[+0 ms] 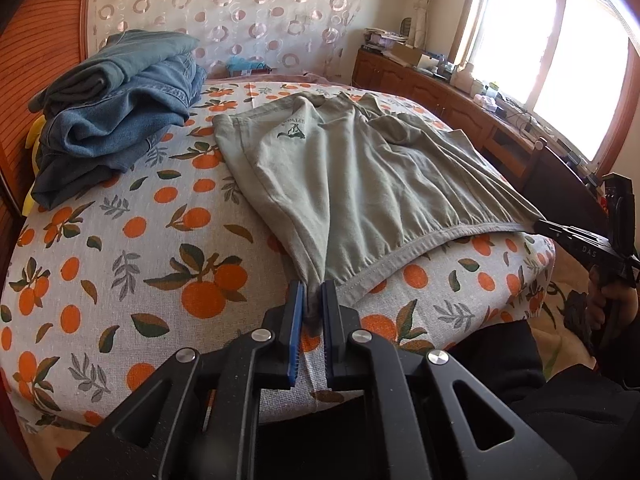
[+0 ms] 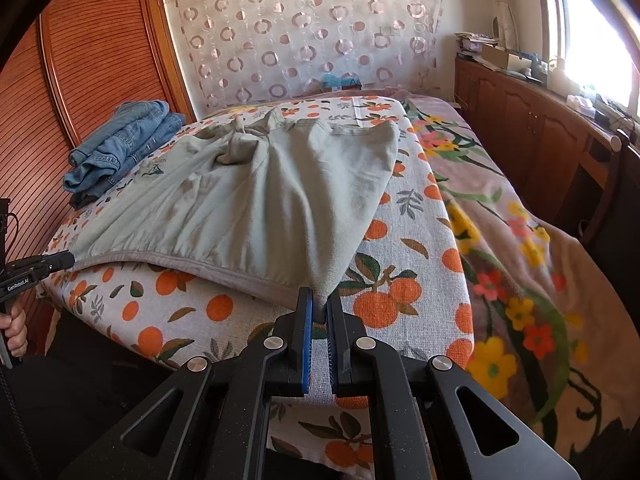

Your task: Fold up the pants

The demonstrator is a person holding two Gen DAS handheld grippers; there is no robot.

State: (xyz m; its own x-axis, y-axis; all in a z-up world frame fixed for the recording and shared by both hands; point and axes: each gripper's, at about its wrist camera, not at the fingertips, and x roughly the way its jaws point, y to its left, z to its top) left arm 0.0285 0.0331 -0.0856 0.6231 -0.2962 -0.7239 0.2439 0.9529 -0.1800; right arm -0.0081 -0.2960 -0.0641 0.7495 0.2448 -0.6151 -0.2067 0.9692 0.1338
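Left wrist view had the left gripper (image 1: 311, 300) at bottom center, jaws pinched nearly shut on a corner of the pants (image 1: 340, 176) waistband. Right gripper (image 1: 560, 229) poked in at the right edge w/ the other waistband corner clamped, a hand (image 1: 612, 300) on its handle below. Right wrist view showed the same thing mirrored: right gripper (image 2: 319, 304) clamped tight on its bit of the pants (image 2: 260, 196), left gripper (image 2: 60, 261) at the left edge. Pants were spread over the orange-print sheet (image 1: 120, 260) mid frame, waistband stretched between both claws near the bed's front edge, legs bunched toward the headboard. Pile of folded jeans (image 1: 120, 108) sat upper left. Imo barely started, just laid out and pulled straight. No fold made yet; smoothing the legs and all the folding were left.
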